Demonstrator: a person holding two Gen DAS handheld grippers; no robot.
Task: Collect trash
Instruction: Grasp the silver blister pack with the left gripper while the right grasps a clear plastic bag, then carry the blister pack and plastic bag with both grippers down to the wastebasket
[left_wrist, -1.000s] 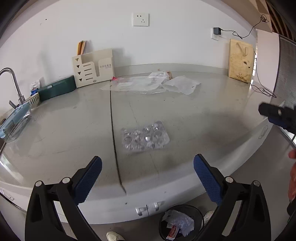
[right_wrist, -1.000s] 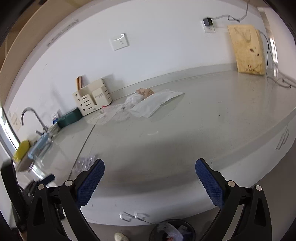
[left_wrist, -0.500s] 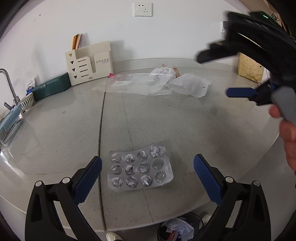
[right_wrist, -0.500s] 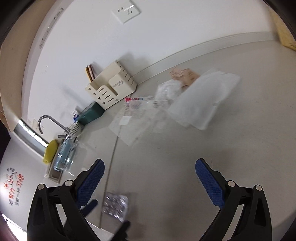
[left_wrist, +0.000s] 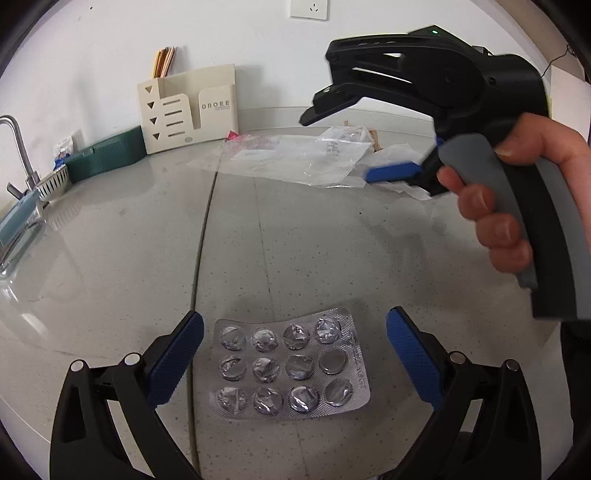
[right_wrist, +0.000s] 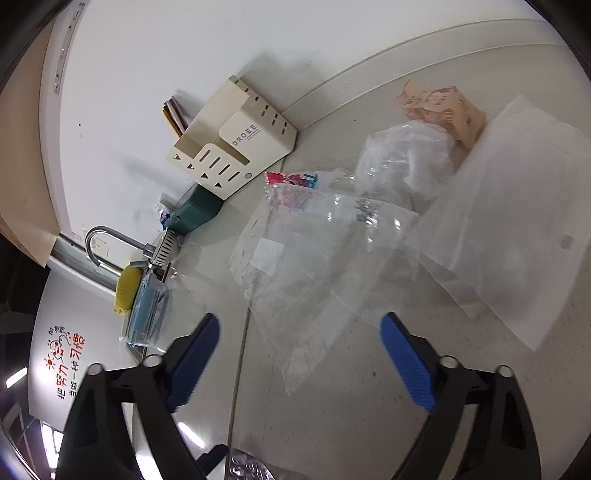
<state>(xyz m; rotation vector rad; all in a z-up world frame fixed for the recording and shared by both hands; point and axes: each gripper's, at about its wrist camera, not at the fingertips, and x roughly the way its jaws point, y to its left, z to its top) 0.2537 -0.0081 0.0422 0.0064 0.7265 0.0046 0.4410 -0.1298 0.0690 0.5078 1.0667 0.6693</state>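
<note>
A silver blister pack (left_wrist: 290, 365) lies flat on the grey counter (left_wrist: 110, 240), twelve pockets in three rows, most of them crushed. Farther back, near the wall, lies a loose heap: a clear bag (right_wrist: 314, 251) with a pink printed top, spread flat; a crumpled clear wrapper (right_wrist: 402, 158); a frosted white bag (right_wrist: 517, 221); and a tan printed packet (right_wrist: 443, 103) partly under them.
</note>
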